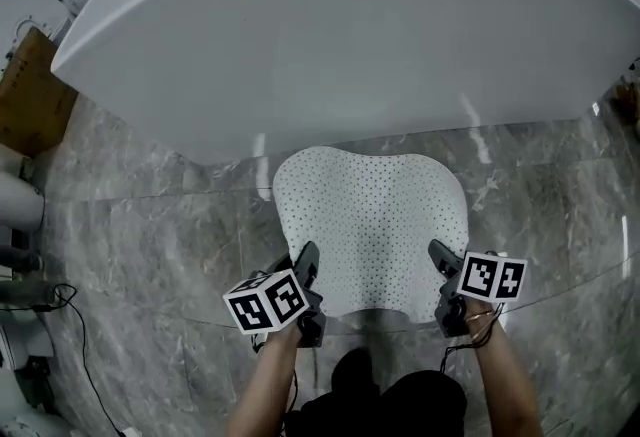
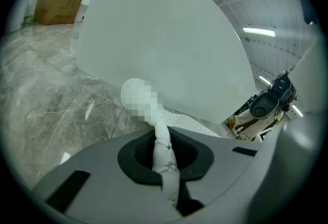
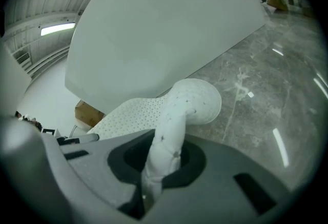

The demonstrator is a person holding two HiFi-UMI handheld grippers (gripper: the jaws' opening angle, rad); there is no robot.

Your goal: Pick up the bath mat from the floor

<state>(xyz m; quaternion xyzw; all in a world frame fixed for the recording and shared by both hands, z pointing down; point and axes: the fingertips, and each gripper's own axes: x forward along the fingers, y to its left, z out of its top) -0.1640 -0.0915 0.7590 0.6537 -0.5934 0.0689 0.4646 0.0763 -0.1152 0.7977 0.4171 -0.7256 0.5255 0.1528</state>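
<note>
Bath mat (image 1: 370,225) pinched at near corners: L tongs (image 1: 306,257) & R tongs (image 1: 441,255) both clenched on it.

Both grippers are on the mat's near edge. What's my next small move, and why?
Likely raise both evenly, straight up. The left gripper and right gripper are each shut on a near corner of the bath mat, while its far end seems to rest on the floor by the tub; an even lift should avoid twisting.

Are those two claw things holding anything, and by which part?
Yes, the white bath mat: the left gripper pinches its near left corner, the right gripper its near right corner.
</note>
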